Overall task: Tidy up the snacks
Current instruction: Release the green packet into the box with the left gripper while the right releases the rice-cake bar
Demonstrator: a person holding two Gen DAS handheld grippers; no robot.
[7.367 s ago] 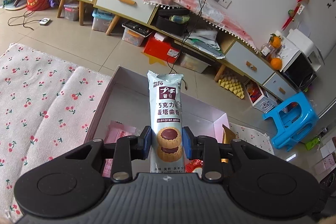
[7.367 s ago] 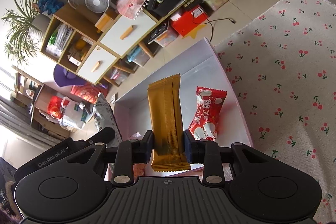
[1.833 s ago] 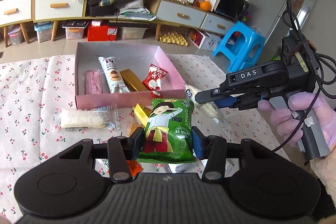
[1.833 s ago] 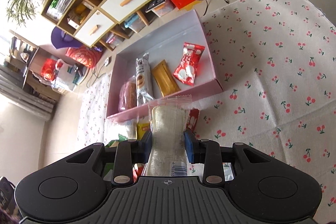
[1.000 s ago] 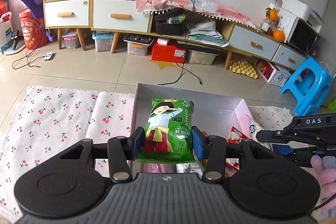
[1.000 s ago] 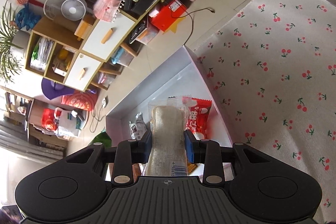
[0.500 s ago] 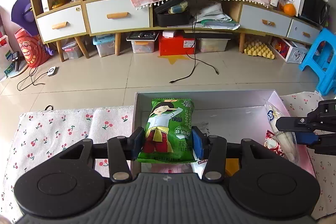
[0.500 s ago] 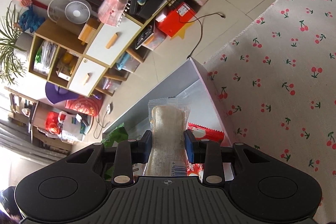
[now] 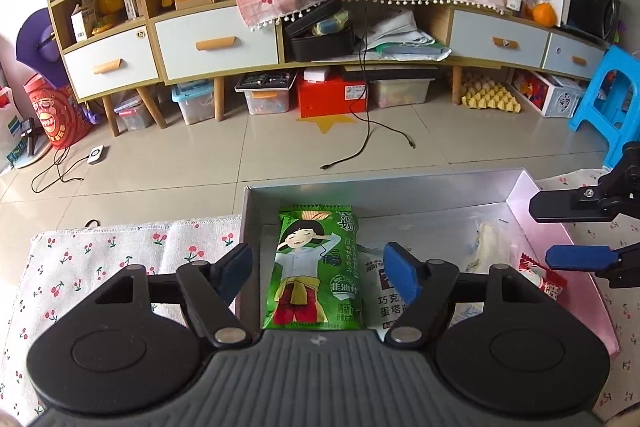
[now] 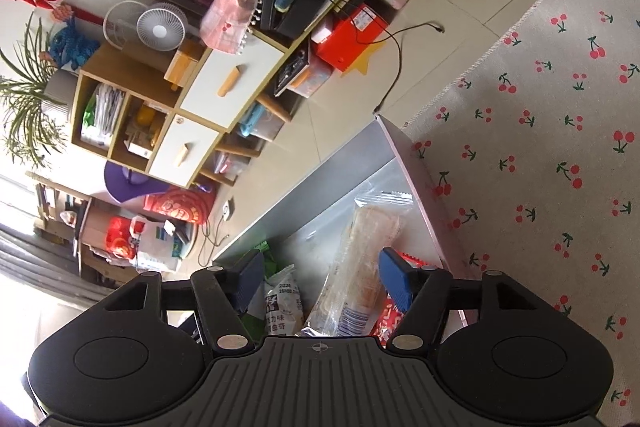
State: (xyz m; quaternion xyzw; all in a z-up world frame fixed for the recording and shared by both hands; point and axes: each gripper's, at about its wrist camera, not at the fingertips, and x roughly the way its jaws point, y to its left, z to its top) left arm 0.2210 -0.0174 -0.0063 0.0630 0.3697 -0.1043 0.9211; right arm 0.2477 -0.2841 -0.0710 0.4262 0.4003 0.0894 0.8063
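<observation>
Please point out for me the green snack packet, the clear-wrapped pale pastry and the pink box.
green snack packet (image 9: 316, 267), left wrist view: on the printed figure at its middle.
clear-wrapped pale pastry (image 10: 362, 255), right wrist view: on the middle of its length.
pink box (image 9: 556, 227), left wrist view: on the inside of its right wall.

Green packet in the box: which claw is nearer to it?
Left. The green packet lies between the open fingers of the left claw, untouched. The right claw hangs open at the box's far right end.

One pink box (image 9: 560, 223) holds four snack packets: one green (image 9: 316, 267), one clear (image 10: 360, 267), one white (image 9: 384, 291), one red (image 9: 548, 281).
</observation>
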